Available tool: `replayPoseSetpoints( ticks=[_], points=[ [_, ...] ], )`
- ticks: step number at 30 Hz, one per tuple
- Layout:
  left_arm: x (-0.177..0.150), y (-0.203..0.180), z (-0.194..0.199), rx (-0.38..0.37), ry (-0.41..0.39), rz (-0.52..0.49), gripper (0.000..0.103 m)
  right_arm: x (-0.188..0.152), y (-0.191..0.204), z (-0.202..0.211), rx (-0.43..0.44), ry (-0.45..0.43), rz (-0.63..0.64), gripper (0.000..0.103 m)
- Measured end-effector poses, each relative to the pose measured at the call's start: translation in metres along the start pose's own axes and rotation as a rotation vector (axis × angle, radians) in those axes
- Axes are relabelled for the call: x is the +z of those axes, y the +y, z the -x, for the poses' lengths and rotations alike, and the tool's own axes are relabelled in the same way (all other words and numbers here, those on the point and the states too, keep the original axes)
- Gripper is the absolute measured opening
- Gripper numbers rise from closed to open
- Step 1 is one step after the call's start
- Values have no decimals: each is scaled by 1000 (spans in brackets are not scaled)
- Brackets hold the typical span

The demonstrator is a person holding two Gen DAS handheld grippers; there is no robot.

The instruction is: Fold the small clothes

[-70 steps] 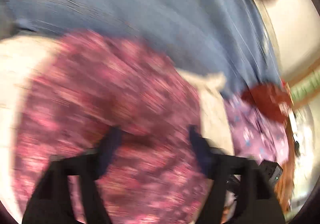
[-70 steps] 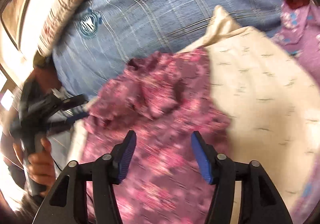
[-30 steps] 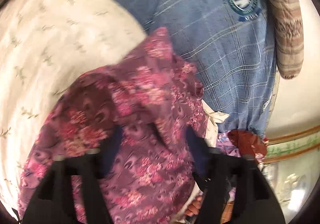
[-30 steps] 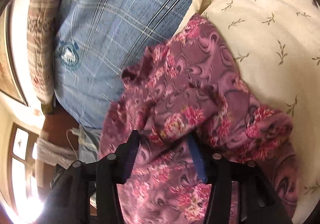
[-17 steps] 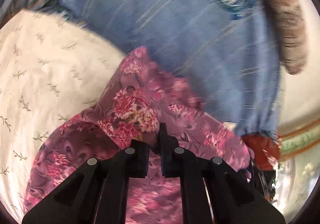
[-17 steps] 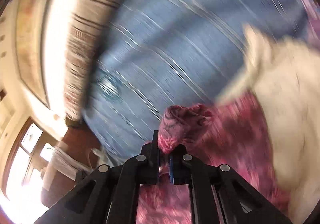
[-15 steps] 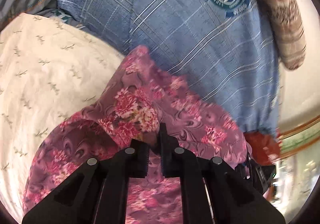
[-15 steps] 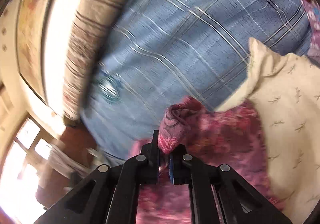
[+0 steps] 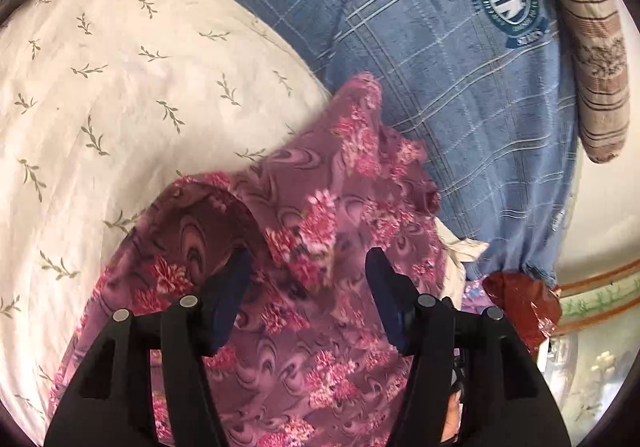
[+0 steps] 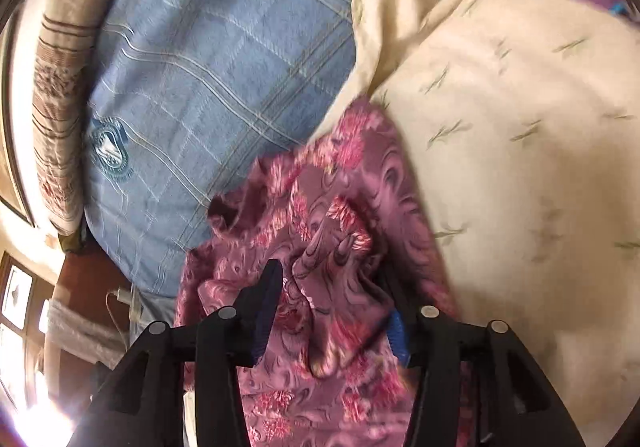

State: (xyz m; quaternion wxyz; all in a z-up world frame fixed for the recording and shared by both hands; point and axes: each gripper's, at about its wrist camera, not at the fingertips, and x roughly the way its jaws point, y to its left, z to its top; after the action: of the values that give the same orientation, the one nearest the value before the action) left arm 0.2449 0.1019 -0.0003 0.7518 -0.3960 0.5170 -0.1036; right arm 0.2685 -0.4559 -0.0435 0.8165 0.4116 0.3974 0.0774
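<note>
Jaws opening on both: left gripper (image 9: 306,287) wide above floral garment (image 9: 320,207); right gripper (image 10: 332,303) narrower, a fold bunched between, unpinched.

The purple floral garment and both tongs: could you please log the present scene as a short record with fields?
garment: crumpled purple floral garment, lying partly on the cream leaf-print pillow
behind: blue checked cushion with round crest
left tongs: jaws opening, apart above the cloth, pads not pressing it
right tongs: jaws opening, a bunched fold of garment between them
fold state: not yet flat or folded
</note>
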Motion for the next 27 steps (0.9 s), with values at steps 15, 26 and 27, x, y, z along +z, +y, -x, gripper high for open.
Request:
replayPoseSetpoints(
  ticks=[15,26,27],
  points=[
    [8,-13,-21,65,-2,-23,56,17,12,48,-184,-120,162,42],
    [35,-10,-53,332,-7,-38,38,29,8,5,-359,-17,253,5],
    [37,-7,-48,304,9,-23,37,27,9,12,-362,-27,267,8]
  ],
)
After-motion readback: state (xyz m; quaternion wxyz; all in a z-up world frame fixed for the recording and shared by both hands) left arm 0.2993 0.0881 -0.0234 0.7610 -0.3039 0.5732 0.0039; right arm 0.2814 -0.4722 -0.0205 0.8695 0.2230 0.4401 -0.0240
